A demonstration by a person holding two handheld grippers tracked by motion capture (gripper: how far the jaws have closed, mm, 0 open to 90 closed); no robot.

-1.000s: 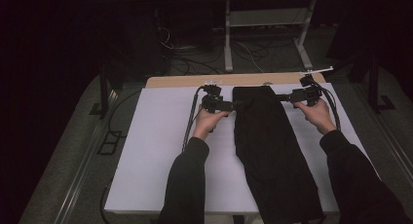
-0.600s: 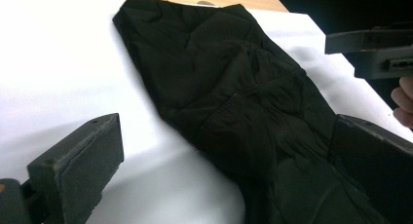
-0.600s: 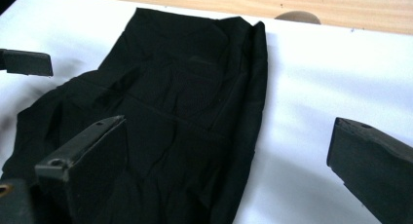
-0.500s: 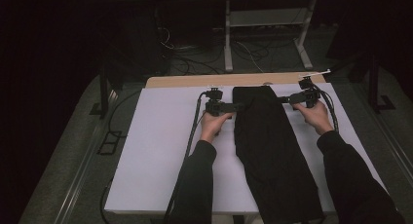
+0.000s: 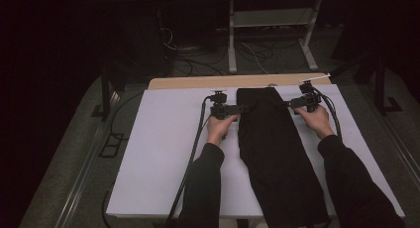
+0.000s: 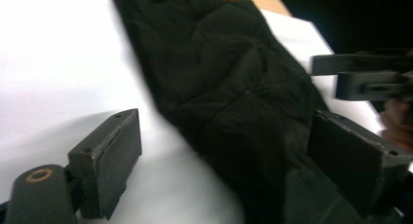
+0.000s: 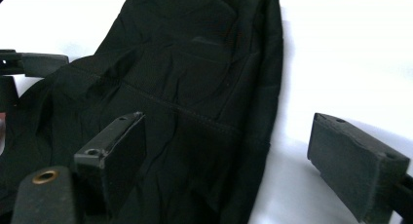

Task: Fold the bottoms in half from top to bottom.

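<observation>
Sleeves of your dark top come in from the near edge of the table (image 5: 148,153), both forearms reaching forward and slightly inward. Between them lies the black garment (image 5: 272,148), folded into a long strip. Its long axis runs from the near edge, where it hangs over, straight away from you to the far end, which narrows close to the strip of bare wood (image 5: 198,82) beyond the white cover.

Your left hand (image 5: 219,128) rests just beside the garment's left edge, palm down, its left gripper (image 5: 239,108) pointing level toward the cloth. Your right hand (image 5: 313,118) mirrors it on the other side, the right gripper (image 5: 286,103) pointing inward at the opposite edge.

Both sets of jaws have just been closing a little, yet they stand wide apart: in each gripper view one pad sits over the cloth and the other over white table, with the edge between them and nothing pinched.
</observation>
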